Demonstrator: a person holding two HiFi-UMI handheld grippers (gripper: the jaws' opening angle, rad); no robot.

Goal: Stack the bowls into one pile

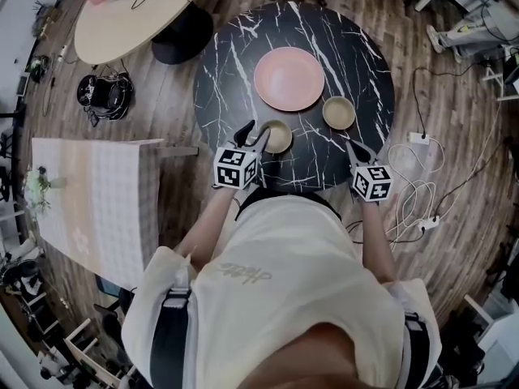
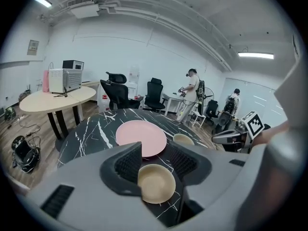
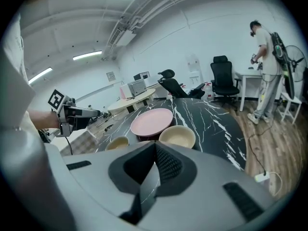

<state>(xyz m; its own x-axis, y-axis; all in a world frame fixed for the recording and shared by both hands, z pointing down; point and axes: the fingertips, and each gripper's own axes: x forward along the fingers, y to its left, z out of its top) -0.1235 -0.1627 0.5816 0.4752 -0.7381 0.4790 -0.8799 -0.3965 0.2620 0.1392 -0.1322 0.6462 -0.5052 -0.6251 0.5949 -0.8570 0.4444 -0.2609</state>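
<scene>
The left gripper [image 2: 155, 152] has its jaws wide apart. A small tan bowl [image 2: 156, 183] sits between them on the table, the right way up. The bowl's rim is right beside the left jaw, but I cannot tell if they touch. The jaws do not squeeze the bowl.

The right gripper [image 3: 155, 147] has its jaws shut tight together. It holds nothing. It hangs over the near right part of the table.

A second tan bowl [image 3: 177, 136] stands just past the right gripper. The two tan bowls are near each other but apart. Behind them is a big pink bowl [image 1: 289, 79], wide and flat, close to the middle of the table. All three bowls stand each by itself on the table top.

The table is a round black table [image 1: 219, 71] with white lines all over it, like cracks. It stands on a brown wood floor [image 1: 454, 96].

To the left of the person is a low table with a pale cloth [image 1: 97, 209]. Farther back is a round light table [image 1: 122, 23]. On the floor to the right lie white cords [image 1: 413, 189]. Black chairs [image 2: 154, 93] stand by the far wall, and another person [image 3: 266, 52] stands far back in the room.
</scene>
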